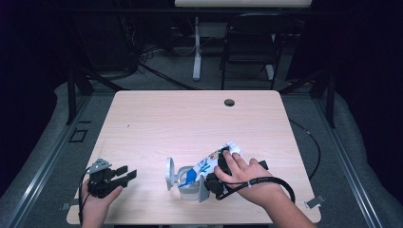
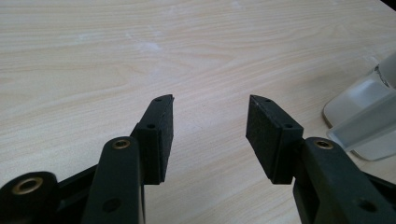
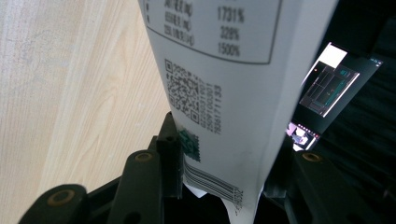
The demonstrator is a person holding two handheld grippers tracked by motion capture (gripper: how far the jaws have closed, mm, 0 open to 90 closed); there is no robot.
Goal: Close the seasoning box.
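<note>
A white pouch [image 1: 215, 159] with blue print lies tilted, its lower end over a small whitish container [image 1: 189, 189] whose round lid [image 1: 169, 173] stands open at the left. My right gripper [image 1: 219, 172] is shut on the pouch, with a hand over it. In the right gripper view the pouch [image 3: 233, 70] runs up from between the jaws of my right gripper [image 3: 224, 154], showing a QR code and a barcode. My left gripper [image 1: 127, 173] rests open near the table's front left. In its own view the left gripper [image 2: 210, 121] holds nothing, and the container [image 2: 369, 121] sits at the right edge.
The light wooden table [image 1: 190, 118] has a round cable hole [image 1: 229, 102] near its far edge. A dark chair [image 1: 249, 42] and another table's white leg [image 1: 196, 47] stand behind. A lit screen [image 3: 329, 79] shows past the pouch.
</note>
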